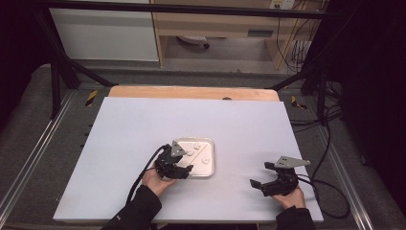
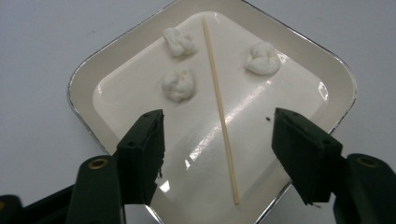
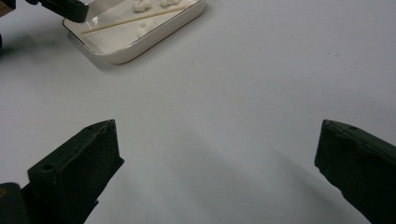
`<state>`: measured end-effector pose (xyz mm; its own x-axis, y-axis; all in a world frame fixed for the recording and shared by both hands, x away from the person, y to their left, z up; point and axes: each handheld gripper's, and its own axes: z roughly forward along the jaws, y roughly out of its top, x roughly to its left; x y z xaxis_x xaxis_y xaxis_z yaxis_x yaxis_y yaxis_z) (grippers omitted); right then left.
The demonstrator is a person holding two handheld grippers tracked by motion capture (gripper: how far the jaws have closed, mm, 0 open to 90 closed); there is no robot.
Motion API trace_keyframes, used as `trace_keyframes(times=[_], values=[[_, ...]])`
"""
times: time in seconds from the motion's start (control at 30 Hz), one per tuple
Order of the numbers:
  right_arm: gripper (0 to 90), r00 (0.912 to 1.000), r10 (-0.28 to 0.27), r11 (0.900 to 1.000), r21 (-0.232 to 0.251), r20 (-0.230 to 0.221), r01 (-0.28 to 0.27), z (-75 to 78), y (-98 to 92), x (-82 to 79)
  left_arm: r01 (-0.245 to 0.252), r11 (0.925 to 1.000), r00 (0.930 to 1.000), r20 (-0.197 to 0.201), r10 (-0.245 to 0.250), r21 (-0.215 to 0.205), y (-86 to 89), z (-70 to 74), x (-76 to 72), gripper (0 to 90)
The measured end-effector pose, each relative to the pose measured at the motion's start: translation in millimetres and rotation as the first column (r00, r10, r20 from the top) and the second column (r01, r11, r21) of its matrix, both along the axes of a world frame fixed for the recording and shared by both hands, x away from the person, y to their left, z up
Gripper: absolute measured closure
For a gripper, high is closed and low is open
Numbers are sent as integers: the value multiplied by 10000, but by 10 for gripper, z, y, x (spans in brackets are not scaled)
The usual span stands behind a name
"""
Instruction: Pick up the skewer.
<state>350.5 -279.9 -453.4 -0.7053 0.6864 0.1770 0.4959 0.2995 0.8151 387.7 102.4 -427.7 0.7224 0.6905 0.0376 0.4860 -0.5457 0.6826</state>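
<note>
High view, left claw (image 1: 184, 168) over the near edge of a tray (image 1: 208, 168) mid-bench (image 1: 119, 143), right claw (image 1: 261, 179) well apart, left gripper view, jaws half open astride a skewer (image 2: 220, 109) beside three white lumps (image 2: 178, 85), gripping nothing, right gripper view, jaws wide, empty.

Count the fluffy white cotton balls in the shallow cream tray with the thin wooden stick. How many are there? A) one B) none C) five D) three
D: the left gripper view shows three cotton balls in the tray, two on one side of the wooden stick, one on the other.
</note>
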Motion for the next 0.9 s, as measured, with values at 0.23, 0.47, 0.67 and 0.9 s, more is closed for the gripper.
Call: trace_keyframes(times=[0.23, 0.47, 0.67, 0.9], values=[[8, 10000, 24, 10000, 17, -2, -24, 0, 1, 0, -14, 10000, 9993, -363, 16, 42, -76, -57, 35, 494], [8, 10000, 17, 10000, 43, -26, -17, 3, 0, -2, -40, 9997, 9992, -390, 48, 225, -93, -72, 29, 619], [8, 10000, 40, 10000, 35, -5, -40, 2, 1, -2, 37, 9990, 9988, -490, -16, 440, -110, -99, 26, 700], [8, 10000, 50, 10000, 10, 4, -50, 3, 1, -1, 30, 9992, 9991, -418, -13, 408, -116, -107, 12, 793]])
